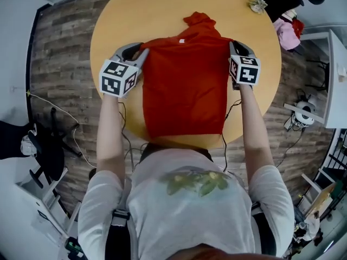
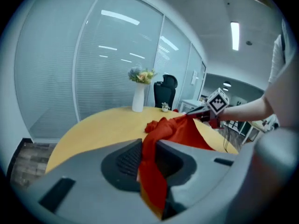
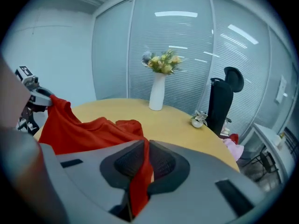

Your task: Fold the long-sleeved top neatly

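Note:
A red long-sleeved top [image 1: 184,85] lies spread on the round wooden table [image 1: 135,15], its lower hem hanging over the near edge. My left gripper [image 1: 142,53] pinches the top's left shoulder; red cloth [image 2: 152,171] runs between its jaws. My right gripper [image 1: 232,46] is shut on the right shoulder, cloth [image 3: 140,181] clamped between its pads. Both shoulders are lifted slightly off the table. A bunched part [image 1: 200,21] of the top lies beyond the collar. In the left gripper view the right gripper [image 2: 210,110] shows across the cloth.
A white vase of flowers [image 3: 158,85] and a small ornament [image 3: 198,119] stand on the far side of the table. A black office chair [image 3: 224,101] stands behind it. Pink cloth [image 1: 286,32] and shelves sit at the right; cables trail on the wood floor.

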Tool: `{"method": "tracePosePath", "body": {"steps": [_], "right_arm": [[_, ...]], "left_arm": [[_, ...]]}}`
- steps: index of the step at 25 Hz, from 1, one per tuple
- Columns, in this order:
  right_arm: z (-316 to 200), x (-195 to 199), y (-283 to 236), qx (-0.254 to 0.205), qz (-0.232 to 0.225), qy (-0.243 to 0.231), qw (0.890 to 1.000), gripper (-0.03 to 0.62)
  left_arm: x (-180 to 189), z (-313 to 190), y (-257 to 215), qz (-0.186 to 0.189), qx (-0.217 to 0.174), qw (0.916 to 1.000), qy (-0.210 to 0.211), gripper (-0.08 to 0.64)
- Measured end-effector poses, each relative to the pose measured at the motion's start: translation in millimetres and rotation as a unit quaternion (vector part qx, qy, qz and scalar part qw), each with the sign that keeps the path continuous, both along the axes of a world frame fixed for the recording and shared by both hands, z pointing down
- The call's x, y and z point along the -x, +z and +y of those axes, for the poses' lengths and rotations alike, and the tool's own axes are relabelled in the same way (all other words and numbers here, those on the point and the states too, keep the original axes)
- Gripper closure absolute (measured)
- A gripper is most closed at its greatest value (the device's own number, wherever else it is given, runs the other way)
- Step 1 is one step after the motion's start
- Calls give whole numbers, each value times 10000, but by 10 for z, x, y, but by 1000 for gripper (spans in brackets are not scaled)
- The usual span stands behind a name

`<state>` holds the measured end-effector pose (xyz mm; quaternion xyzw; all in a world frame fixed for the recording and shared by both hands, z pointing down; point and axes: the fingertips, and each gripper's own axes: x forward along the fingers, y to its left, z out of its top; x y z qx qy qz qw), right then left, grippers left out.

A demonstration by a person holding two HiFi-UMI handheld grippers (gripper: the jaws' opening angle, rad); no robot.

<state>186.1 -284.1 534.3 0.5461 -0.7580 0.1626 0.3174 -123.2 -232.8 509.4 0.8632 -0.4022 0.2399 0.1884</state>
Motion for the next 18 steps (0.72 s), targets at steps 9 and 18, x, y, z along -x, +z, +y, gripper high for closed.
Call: {"method": "tracePosePath", "body": {"steps": [9, 18], "right_arm": [[-184, -326, 269, 663, -1282, 733, 9868, 422], [-677, -88, 857, 1595, -311, -18, 9867, 420]], "left_arm": [[-131, 202, 518, -420, 787, 9957, -262, 351], [-453, 846, 1318, -879, 1776, 9798, 256, 351]]}}
